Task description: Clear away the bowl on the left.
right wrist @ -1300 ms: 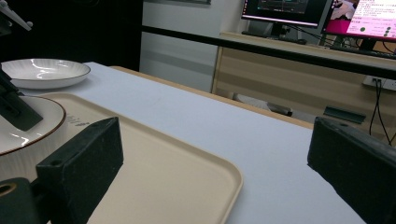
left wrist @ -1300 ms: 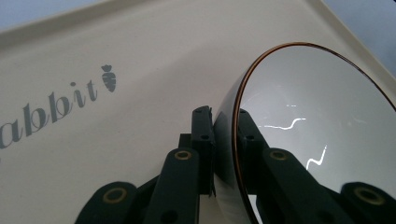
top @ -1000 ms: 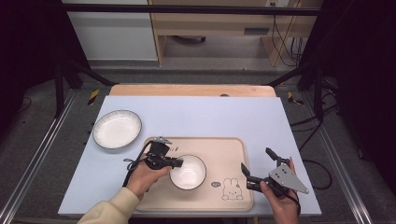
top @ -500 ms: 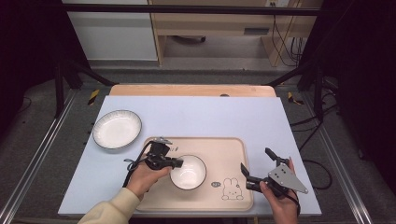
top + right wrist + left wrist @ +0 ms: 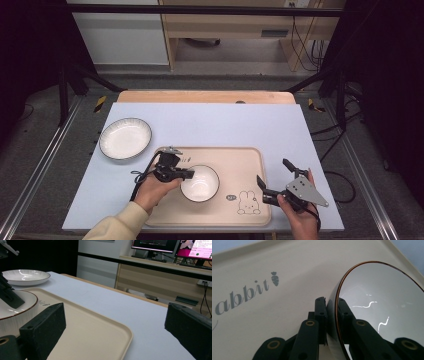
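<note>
From the high view, the left gripper [image 5: 189, 174] clamps the near rim of a small white bowl [image 5: 200, 183] on the beige tray [image 5: 250, 165]; the right gripper [image 5: 275, 177] stands released, well to the bowl's side. Left gripper view: the glossy, dark-rimmed bowl [image 5: 382, 305] sits pinched between its jaws. Right gripper view: the bowl [image 5: 15, 307], ribbed outside, lies beyond its spread jaws.
</note>
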